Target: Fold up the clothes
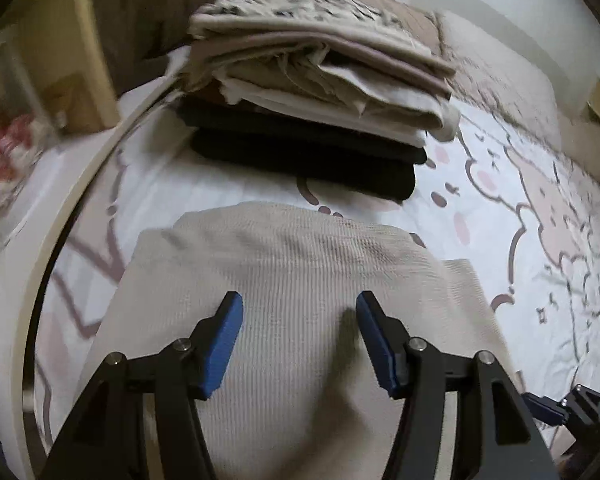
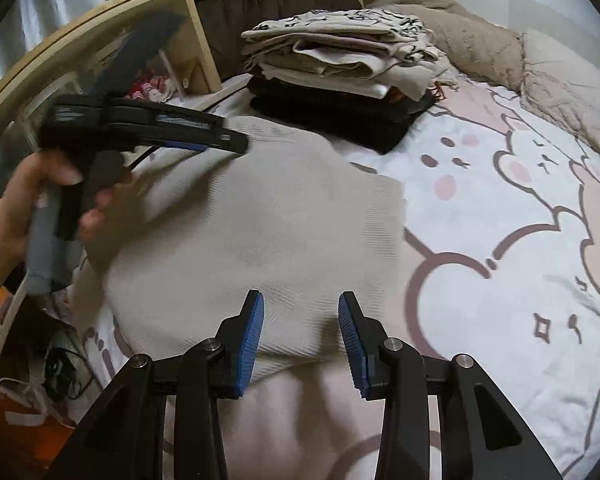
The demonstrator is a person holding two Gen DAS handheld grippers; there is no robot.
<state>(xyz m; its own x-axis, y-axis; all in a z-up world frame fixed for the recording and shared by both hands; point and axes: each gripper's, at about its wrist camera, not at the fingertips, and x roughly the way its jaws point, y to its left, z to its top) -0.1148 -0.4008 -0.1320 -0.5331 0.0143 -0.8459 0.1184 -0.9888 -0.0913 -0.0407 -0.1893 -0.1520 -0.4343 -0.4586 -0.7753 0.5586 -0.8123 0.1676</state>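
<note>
- The beige knit garment (image 1: 284, 280) lies folded flat on the cartoon-print bedsheet (image 1: 520, 208), just before a stack of folded clothes (image 1: 312, 92).
- The left gripper (image 1: 299, 308) hangs over it, jaws spread, holding nothing.
- The right gripper (image 2: 301, 308) is likewise released above the garment's near edge, seemingly not touching.

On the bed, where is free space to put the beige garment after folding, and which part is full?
Free: the cartoon bedsheet right of the beige knit garment, before the brown blanket. Crowded: the far middle, taken by the folded stack, and the left edge by the wooden shelf.
</note>
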